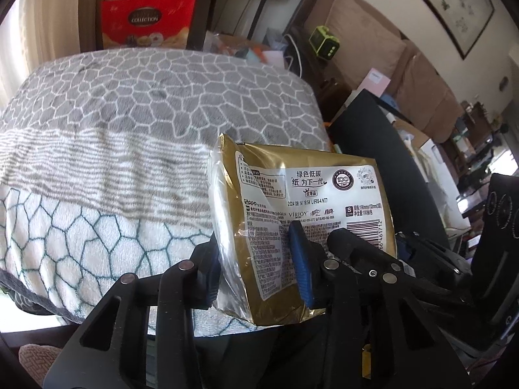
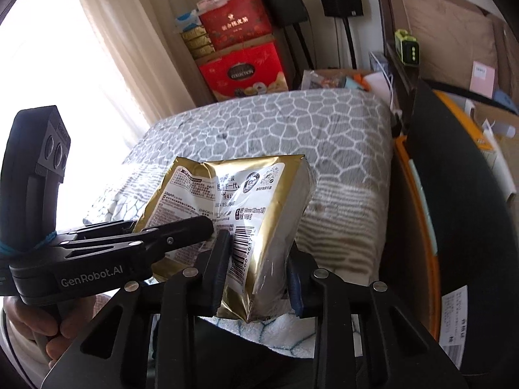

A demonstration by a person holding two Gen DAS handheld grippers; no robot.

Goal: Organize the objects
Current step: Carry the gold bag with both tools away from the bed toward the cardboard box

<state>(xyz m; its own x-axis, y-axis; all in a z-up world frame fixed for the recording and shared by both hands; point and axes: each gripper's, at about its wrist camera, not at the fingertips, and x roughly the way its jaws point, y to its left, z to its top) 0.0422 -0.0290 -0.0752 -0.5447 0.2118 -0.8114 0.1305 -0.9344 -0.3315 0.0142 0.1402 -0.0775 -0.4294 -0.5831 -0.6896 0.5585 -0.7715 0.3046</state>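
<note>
Now, my left claw [image 1: 259,259]: pinching the gold tissue pack [image 1: 301,214].
My right claw [image 2: 256,269]: pinching it too.
Pack: long side points away, over my blanket [image 1: 129,113].

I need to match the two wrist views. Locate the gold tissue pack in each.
Left wrist: tissue pack lower centre-right, between the fingers.
Right wrist: tissue pack centre, between the fingers.
Shared landmark: red box behind the blanket.

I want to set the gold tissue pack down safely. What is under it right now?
Under the gold tissue pack, which the left gripper and right gripper both clamp, lies the patterned blanket. The pack hides the patch directly below it.
</note>
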